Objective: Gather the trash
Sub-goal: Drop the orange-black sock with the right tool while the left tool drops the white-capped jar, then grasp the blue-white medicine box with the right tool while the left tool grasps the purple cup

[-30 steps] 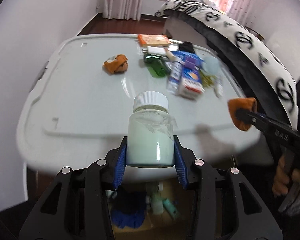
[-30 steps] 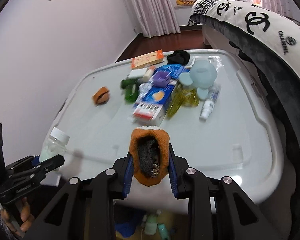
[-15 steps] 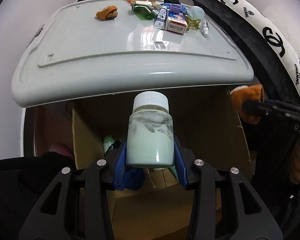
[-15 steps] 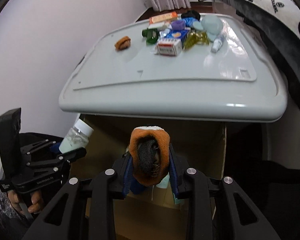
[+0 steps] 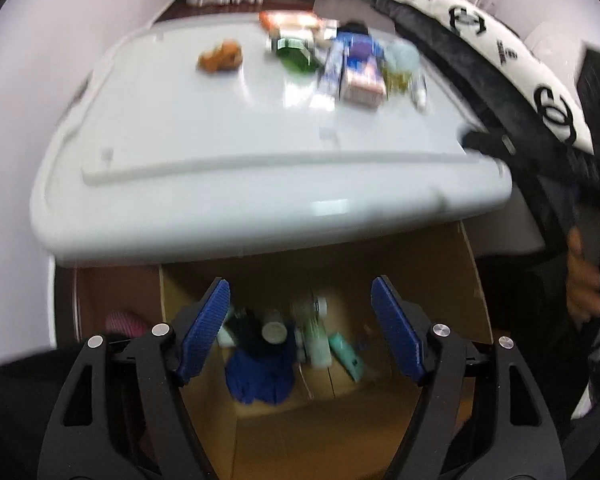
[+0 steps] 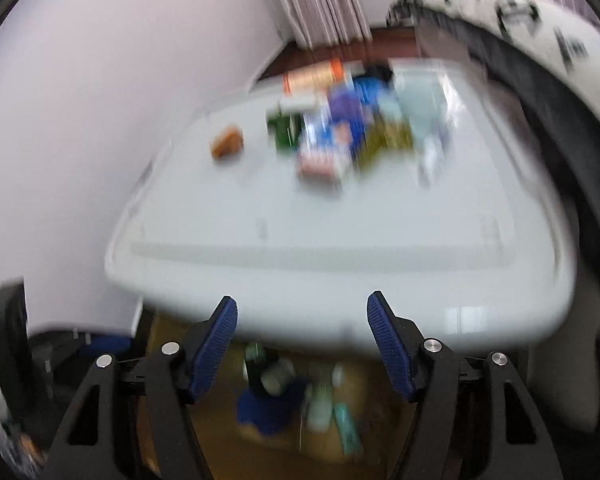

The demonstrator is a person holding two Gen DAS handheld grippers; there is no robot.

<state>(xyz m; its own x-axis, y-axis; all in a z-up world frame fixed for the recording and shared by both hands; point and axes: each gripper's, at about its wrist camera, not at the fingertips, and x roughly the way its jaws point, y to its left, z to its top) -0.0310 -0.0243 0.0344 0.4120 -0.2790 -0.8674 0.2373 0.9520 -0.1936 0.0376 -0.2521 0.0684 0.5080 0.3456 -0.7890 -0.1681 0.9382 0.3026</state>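
Note:
My left gripper (image 5: 299,282) hangs over an open cardboard box (image 5: 440,280) below the white table (image 5: 220,152). Its jaws are opening and nothing is between the blue pads (image 5: 204,332). In the box lie a blue cloth (image 5: 260,376) and several bottles (image 5: 318,340), all blurred. My right gripper (image 6: 301,298) is over the same box (image 6: 332,448), its jaws opening and empty too. On the table remain an orange wad (image 5: 220,56), a green bottle (image 5: 296,52) and a heap of small cartons (image 5: 362,80).
A black and white patterned cover (image 5: 500,40) runs along the table's right side. A hand (image 5: 584,276) holds the right gripper at the right edge of the left wrist view. A pale wall (image 6: 80,120) stands to the left. Both views are motion-blurred.
Both grippers opened over the box. The white-capped jar is gone from the left jaws and the orange piece from the right jaws. Both views swung up toward the table.

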